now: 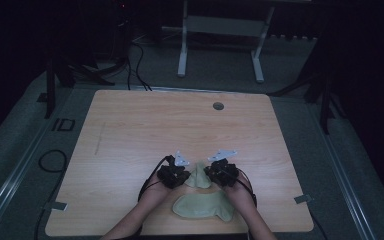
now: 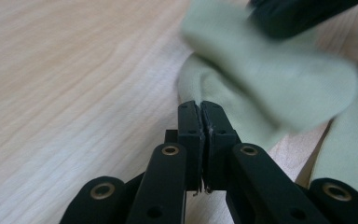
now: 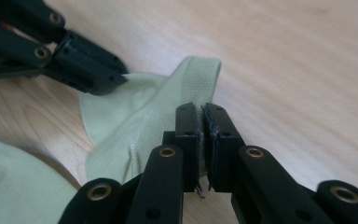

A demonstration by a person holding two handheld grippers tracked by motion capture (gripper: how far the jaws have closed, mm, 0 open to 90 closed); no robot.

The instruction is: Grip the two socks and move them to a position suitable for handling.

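Landmark: the small sock (image 1: 198, 176), pale green, near the front middle of the desk (image 1: 130, 130).

Left of the sock: left tool (image 1: 180, 176), held in the left hand (image 1: 152, 196). In the left gripper view the left tool (image 2: 200, 106) has its jaws pressed together, with a thin edge of the sock (image 2: 261, 88) caught between the tips. It is clamped on the fabric at the sock's left edge.

On the sock itself: soft knit, light, limp. It folds and drapes where lifted and gives no stiffness. Judgement: it will sag between two holds and can slip out of a shallow pinch. Best taken at the ribbed cuff or a seam, with a deeper bite than the present one.

Just nearer the person than the sock: a second sock (image 1: 202, 206) of the same colour, lying flat, touching neither tool.

Right of the sock: right tool (image 1: 215, 173), in the right hand (image 1: 242, 192). In the right gripper view the right tool (image 3: 201, 108) is closed on the sock (image 3: 135, 116) beside its ribbed band.

Views compared: the high view gives the layout and both socks whole but hides the jaw tips. The right gripper view shows seam, ribbing and the left tool's bite across the fabric; the left gripper view is blurred beyond its tips.
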